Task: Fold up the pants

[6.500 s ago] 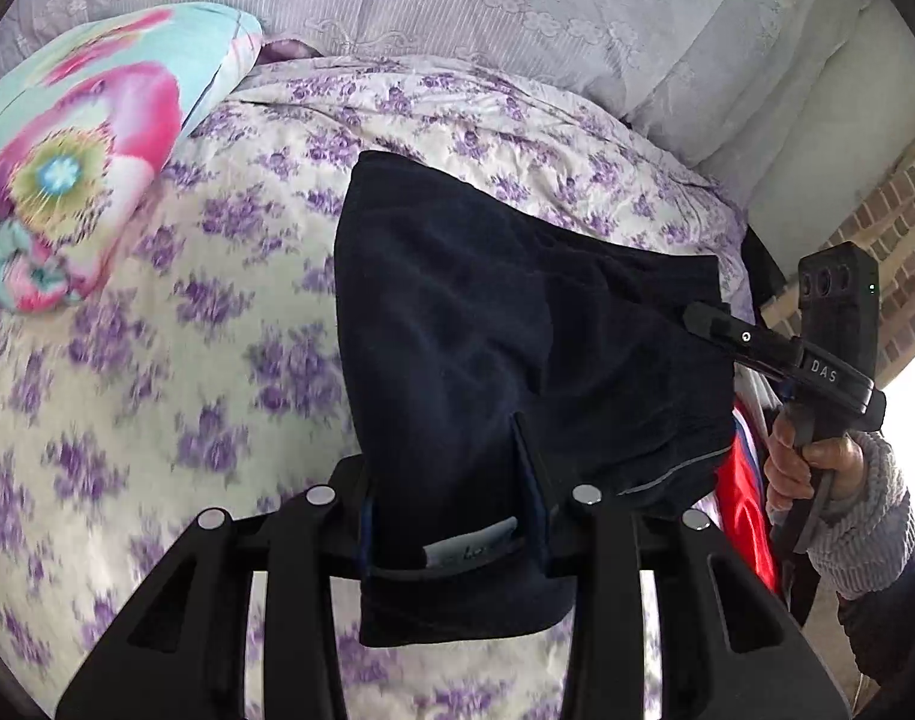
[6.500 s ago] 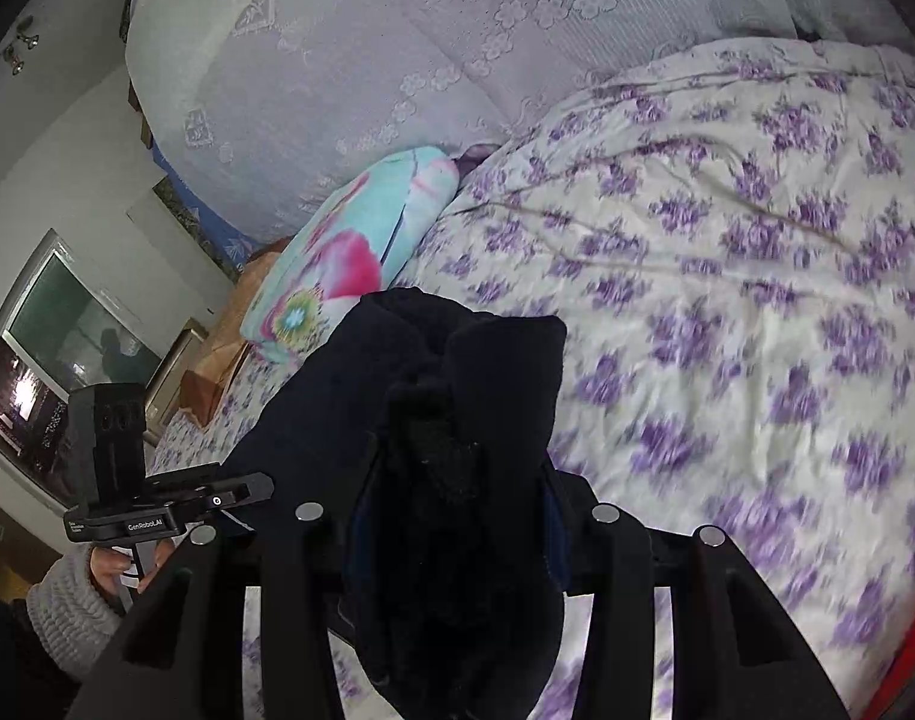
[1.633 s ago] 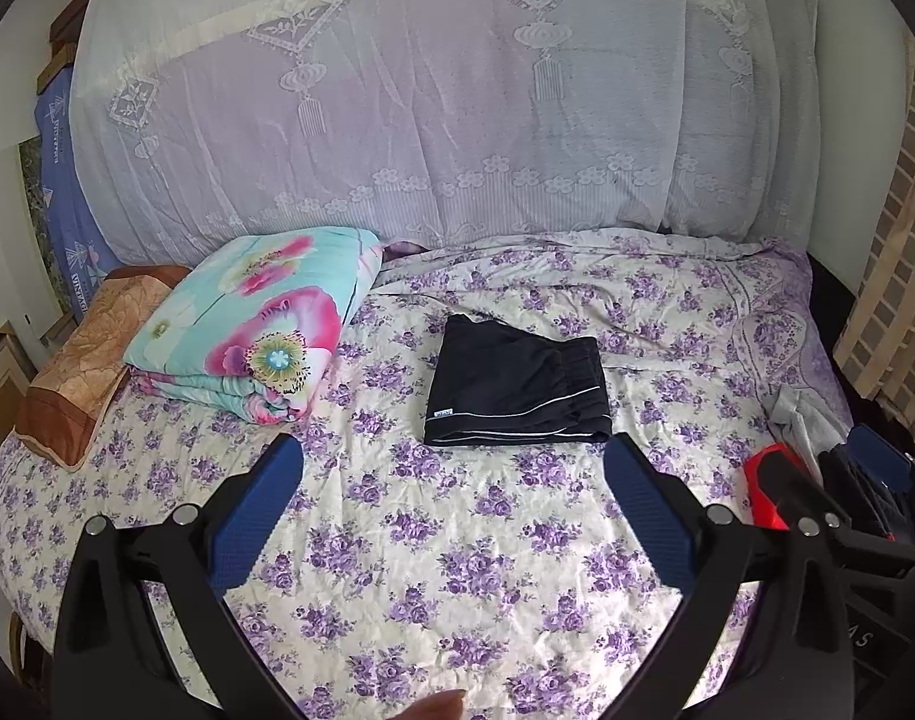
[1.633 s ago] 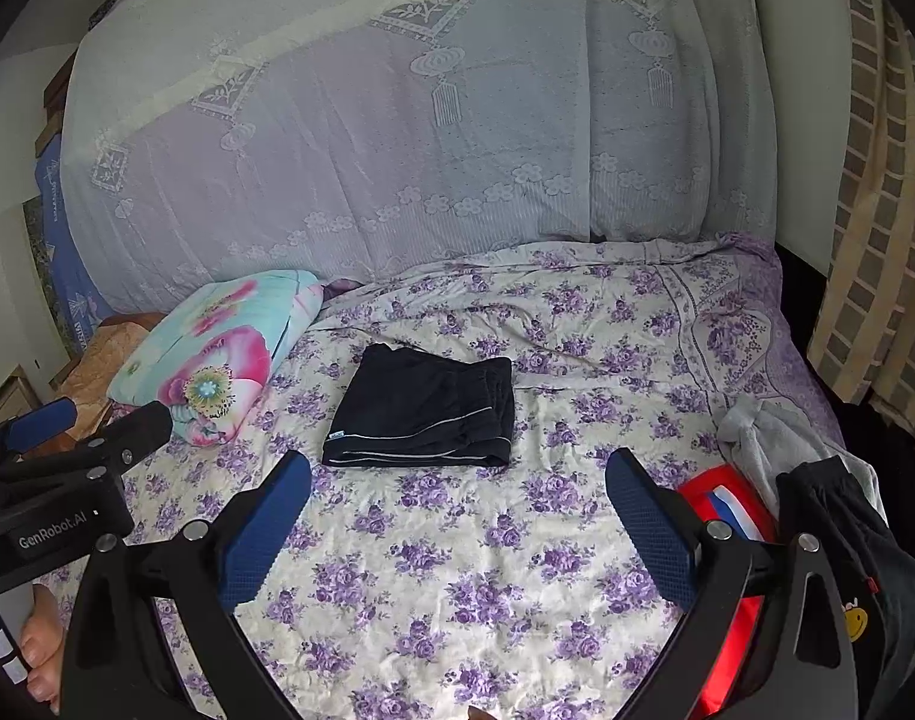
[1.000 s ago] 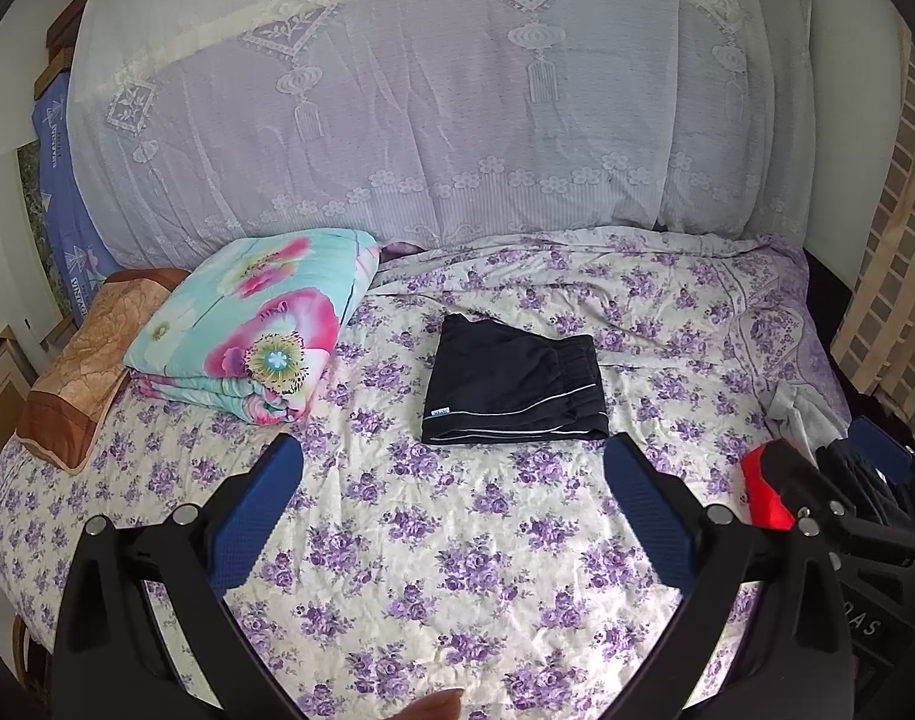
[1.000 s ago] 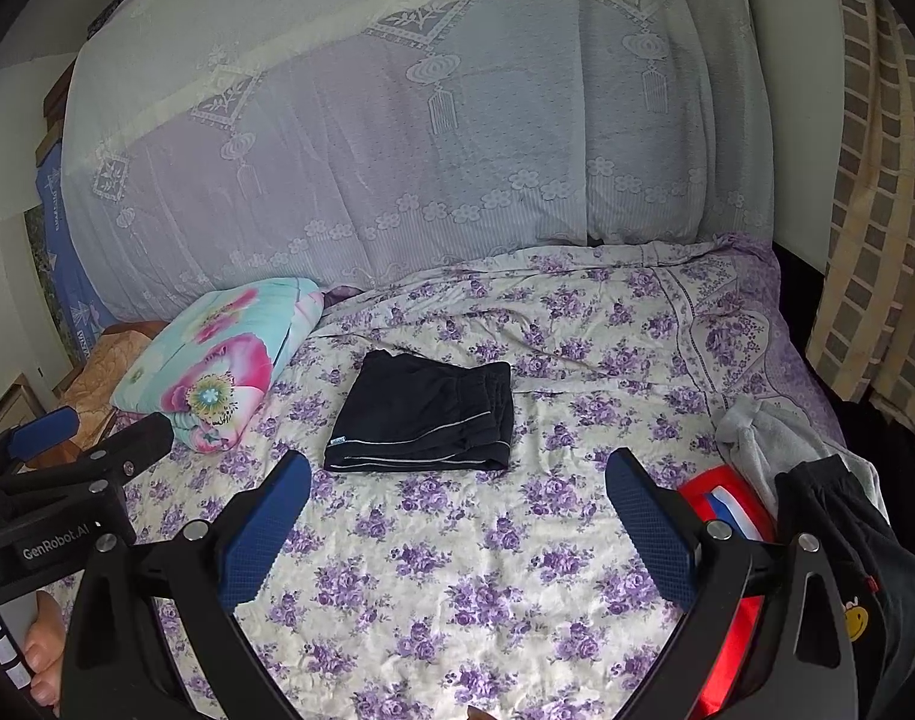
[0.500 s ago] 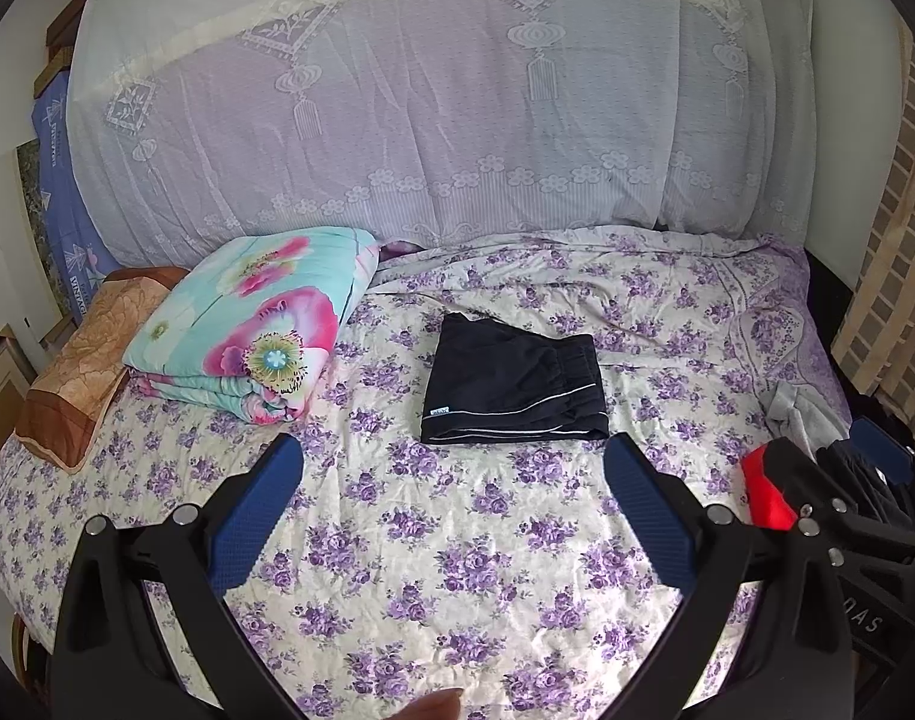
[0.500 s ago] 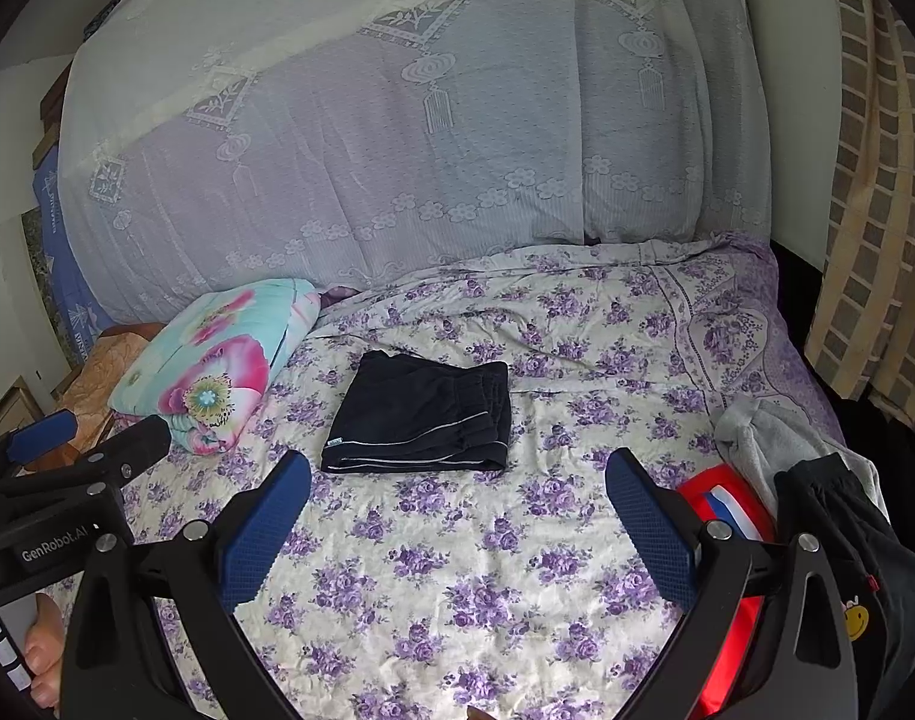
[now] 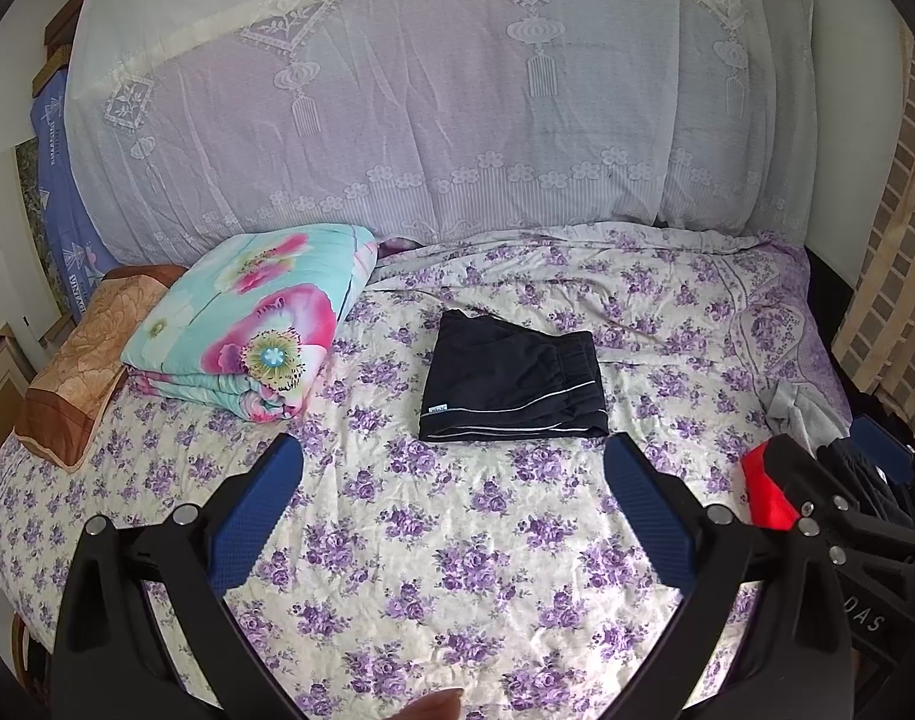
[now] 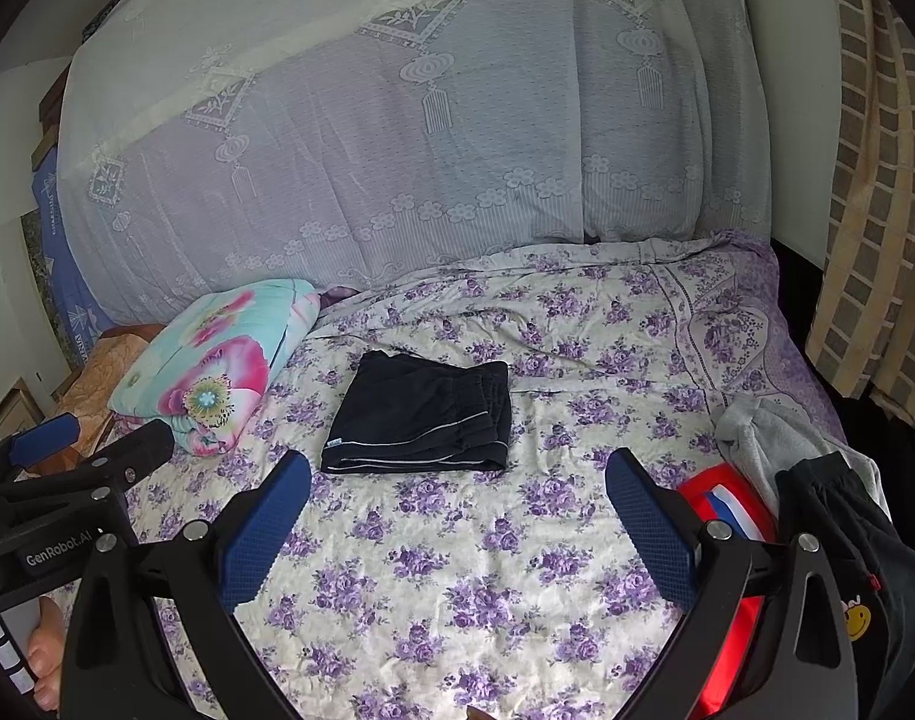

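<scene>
Only the right wrist view shows a grey garment and a black one with a smiley patch piled at the bed's right edge, where the left wrist view shows mainly a red item. The bed carries a purple-flowered sheet, a lace curtain behind it and a folded floral quilt at its left. Both the left gripper and the right gripper are spread wide and grasp nothing, well apart from the folded pants lying mid-bed.

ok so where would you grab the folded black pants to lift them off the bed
Probably pinch the thick folded edge of the black pants, the side nearest the cameras, coming in low over the floral sheet. The layers stack there, so the fold should hold.
</scene>
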The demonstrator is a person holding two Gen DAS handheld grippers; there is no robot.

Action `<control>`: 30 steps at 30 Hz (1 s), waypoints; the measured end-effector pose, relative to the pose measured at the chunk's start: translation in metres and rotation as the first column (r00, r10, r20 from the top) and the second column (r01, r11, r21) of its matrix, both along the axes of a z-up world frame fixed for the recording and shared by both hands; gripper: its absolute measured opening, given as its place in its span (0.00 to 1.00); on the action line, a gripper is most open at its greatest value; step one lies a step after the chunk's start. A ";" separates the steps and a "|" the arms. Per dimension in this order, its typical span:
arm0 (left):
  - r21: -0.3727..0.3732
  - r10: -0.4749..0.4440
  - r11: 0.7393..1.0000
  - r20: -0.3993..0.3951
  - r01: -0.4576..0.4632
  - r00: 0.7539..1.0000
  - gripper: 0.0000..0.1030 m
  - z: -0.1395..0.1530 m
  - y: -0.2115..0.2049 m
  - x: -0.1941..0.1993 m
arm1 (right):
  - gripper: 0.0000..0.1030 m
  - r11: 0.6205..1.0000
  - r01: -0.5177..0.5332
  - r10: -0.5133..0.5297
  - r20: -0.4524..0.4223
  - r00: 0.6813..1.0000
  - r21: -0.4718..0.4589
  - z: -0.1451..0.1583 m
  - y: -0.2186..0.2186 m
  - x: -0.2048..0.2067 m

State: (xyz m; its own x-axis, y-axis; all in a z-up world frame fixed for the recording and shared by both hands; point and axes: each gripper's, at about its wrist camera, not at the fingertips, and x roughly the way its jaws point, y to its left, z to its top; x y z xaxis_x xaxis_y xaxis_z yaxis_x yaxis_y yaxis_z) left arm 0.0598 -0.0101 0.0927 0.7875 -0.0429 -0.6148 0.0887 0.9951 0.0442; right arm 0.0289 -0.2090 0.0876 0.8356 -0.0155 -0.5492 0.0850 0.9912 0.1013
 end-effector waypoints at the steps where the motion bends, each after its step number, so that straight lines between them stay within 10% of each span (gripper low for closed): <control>1: 0.000 0.000 1.000 0.000 0.000 1.000 0.95 0.000 0.000 0.000 | 0.96 1.000 -0.001 0.001 0.000 1.000 0.000 0.000 0.000 0.000; 30: 0.042 -0.016 0.999 0.051 0.014 0.999 0.95 -0.004 -0.006 0.006 | 0.96 1.000 0.016 -0.015 -0.007 1.000 0.008 -0.006 -0.003 0.002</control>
